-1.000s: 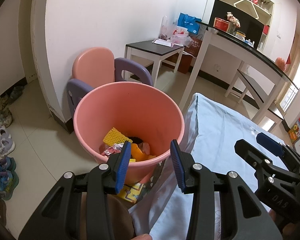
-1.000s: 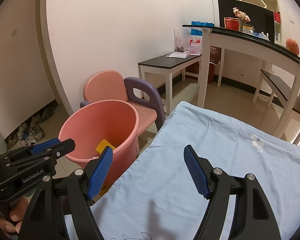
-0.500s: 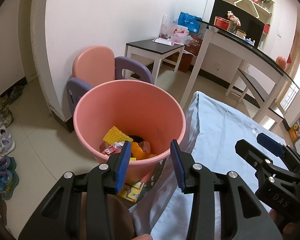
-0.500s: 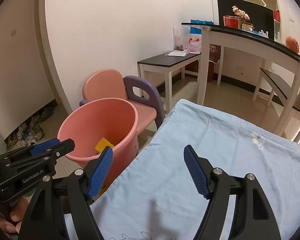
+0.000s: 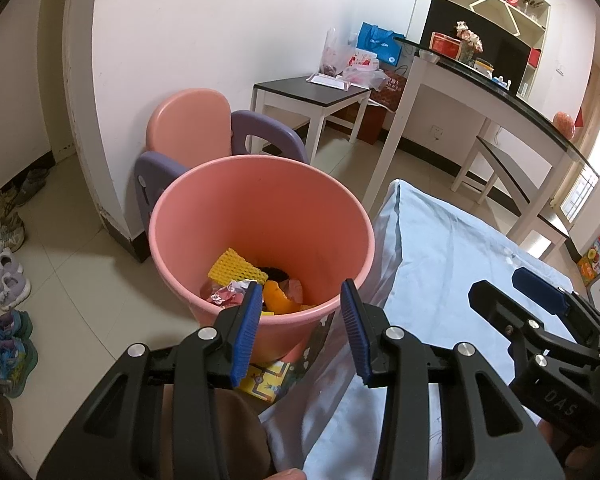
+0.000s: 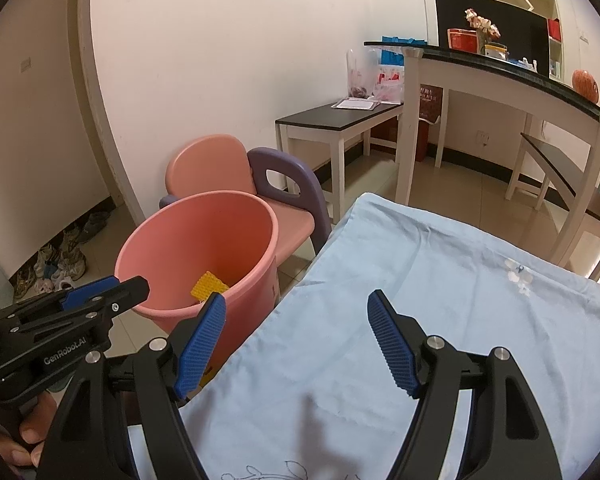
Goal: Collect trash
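A pink plastic bucket stands on the floor beside the table; it also shows in the right wrist view. Inside lie a yellow foam net, a red wrapper and orange scraps. My left gripper is open and empty, just in front of the bucket's near rim. My right gripper is open and empty, above the light blue tablecloth. The right gripper also shows in the left wrist view.
A pink and purple child's chair stands behind the bucket. A small dark-topped table and a long counter stand further back. Shoes line the floor at left. A yellow printed box lies under the bucket's near side.
The views have shifted slightly; the bucket sits a little higher in the left wrist view. Both grippers stay open and empty.
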The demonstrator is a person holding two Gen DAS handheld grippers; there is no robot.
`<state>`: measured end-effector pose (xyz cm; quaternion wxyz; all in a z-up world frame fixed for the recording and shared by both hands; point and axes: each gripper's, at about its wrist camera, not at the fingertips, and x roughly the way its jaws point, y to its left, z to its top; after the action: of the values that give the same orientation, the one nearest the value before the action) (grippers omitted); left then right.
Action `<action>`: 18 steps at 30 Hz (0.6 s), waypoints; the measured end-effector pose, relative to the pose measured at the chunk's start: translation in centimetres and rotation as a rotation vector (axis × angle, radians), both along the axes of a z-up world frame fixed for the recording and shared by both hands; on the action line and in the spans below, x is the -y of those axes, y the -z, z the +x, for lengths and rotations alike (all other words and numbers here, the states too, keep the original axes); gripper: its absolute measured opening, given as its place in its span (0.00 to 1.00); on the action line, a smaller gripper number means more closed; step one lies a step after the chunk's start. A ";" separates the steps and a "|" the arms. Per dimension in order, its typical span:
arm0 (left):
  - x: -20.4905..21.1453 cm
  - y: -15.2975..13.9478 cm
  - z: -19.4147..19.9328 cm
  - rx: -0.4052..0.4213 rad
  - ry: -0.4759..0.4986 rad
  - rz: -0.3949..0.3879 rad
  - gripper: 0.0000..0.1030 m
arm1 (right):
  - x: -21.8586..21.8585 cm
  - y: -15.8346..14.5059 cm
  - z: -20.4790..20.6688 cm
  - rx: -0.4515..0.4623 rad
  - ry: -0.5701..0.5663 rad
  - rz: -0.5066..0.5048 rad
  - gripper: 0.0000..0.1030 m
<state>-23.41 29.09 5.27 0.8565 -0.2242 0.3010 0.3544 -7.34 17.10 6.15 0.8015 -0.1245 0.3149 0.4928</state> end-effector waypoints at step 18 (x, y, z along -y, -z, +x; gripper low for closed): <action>0.3 0.5 -0.4 -0.007 0.000 -0.008 0.40 | -0.2 0.2 -0.3 -0.004 0.000 -0.004 0.70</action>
<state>-23.83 28.77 4.78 0.8544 -0.2265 0.3057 0.3539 -7.67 17.25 5.95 0.8006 -0.1249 0.3176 0.4924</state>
